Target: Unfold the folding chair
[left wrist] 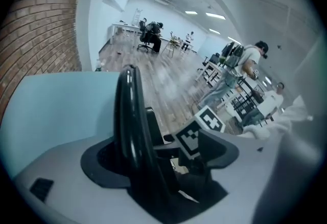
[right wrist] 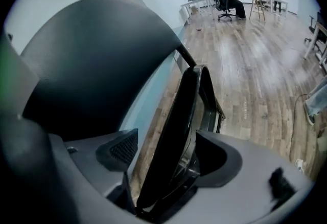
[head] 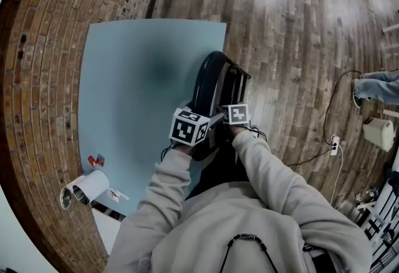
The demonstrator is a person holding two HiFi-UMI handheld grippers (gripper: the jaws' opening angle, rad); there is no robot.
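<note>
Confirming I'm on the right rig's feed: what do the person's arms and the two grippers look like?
The left sleeve and right sleeve are light grey sweatshirt fabric. The left gripper and right gripper have pale grey bodies with dark, cupped fingers, one showing a ribbed pad. Each carries a cube with black-and-white square markers: left cube, right cube.

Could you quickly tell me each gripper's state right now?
Left gripper: open, folding chair between its jaws.
Right gripper: open, folding chair between its jaws.

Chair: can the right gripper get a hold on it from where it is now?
Probably yes: the right gripper's jaws stand open around the chair's edge, and nothing else sits between them.
</note>
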